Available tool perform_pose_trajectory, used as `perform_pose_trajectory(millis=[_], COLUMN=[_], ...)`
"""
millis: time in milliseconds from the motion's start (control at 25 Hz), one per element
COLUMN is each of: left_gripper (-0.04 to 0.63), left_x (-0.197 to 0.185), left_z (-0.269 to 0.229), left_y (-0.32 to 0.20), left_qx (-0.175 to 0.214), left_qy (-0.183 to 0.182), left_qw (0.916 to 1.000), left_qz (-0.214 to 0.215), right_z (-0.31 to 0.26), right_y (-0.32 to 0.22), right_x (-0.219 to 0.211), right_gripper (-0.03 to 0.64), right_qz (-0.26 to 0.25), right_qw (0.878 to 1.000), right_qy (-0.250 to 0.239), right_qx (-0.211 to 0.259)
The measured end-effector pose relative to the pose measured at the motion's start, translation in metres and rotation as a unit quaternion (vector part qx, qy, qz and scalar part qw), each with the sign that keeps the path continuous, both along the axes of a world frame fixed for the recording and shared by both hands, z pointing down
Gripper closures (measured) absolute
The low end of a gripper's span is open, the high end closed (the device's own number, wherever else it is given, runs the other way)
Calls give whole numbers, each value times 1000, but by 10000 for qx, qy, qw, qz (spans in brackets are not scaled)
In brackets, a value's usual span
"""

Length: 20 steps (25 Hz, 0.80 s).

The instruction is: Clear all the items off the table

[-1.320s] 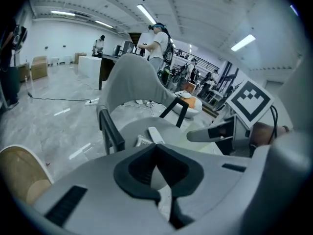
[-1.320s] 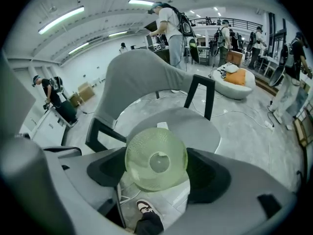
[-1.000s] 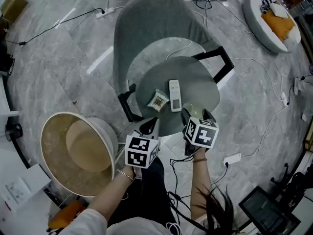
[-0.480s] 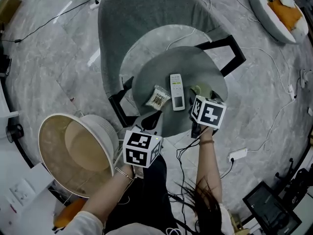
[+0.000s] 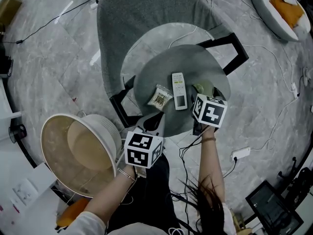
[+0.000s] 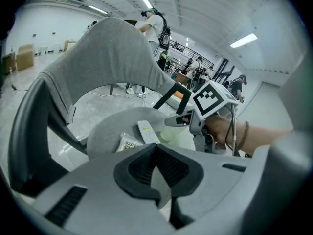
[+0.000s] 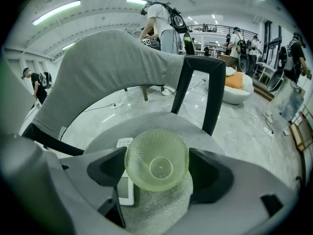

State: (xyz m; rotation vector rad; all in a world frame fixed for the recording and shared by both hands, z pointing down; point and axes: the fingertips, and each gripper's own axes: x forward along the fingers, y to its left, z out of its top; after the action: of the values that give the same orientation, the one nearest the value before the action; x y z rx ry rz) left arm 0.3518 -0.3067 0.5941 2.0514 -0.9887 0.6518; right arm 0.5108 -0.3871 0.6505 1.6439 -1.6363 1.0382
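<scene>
A small round grey table [image 5: 156, 72] carries a white remote [image 5: 179, 90], a snack packet [image 5: 159, 97] and a green glass bowl [image 5: 203, 88]. My right gripper [image 5: 204, 98] reaches over the table's near right edge. Its two pads press the bowl [image 7: 156, 159] from either side, with the remote [image 7: 126, 187] just left of them. My left gripper [image 5: 152, 120] hovers off the table's near edge, shut and empty; its pads [image 6: 157, 168] meet. From there the remote [image 6: 146, 131] and packet [image 6: 128, 143] lie ahead.
A grey upholstered chair [image 5: 142, 23] with black arms wraps the table's far side. A large round woven basket [image 5: 46, 136] stands on the floor to my left. Cables and a power strip [image 5: 240, 153] lie on the floor to the right. Several people stand far behind the chair.
My right gripper has moved away from me, farther over the table, with the green bowl between its pads, stopping beside the remote. The left gripper has barely shifted.
</scene>
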Motion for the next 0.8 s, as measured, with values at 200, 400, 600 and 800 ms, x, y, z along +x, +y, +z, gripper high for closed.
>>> perform_pose_trajectory(millis=[200, 400, 600, 800], left_gripper=[588, 588, 588, 588], left_x=[0, -4, -16, -30], left_z=[-1, -8, -17, -26], left_y=[4, 11, 15, 25], left_qx=[14, 33, 88, 93], left_qy=[-6, -9, 12, 31], left_qw=[10000, 10000, 9999, 9995], left_qz=[11, -32, -110, -294], right_z=[-1, -11, -27, -50], right_y=[2, 8, 13, 40], right_x=[2, 2, 1, -2], right_gripper=[235, 235, 235, 235], right_qz=[-23, -38, 30, 165], right_qw=[10000, 10000, 9997, 9989], right_qy=[-19, -57, 148, 241], right_qx=[56, 59, 190, 376])
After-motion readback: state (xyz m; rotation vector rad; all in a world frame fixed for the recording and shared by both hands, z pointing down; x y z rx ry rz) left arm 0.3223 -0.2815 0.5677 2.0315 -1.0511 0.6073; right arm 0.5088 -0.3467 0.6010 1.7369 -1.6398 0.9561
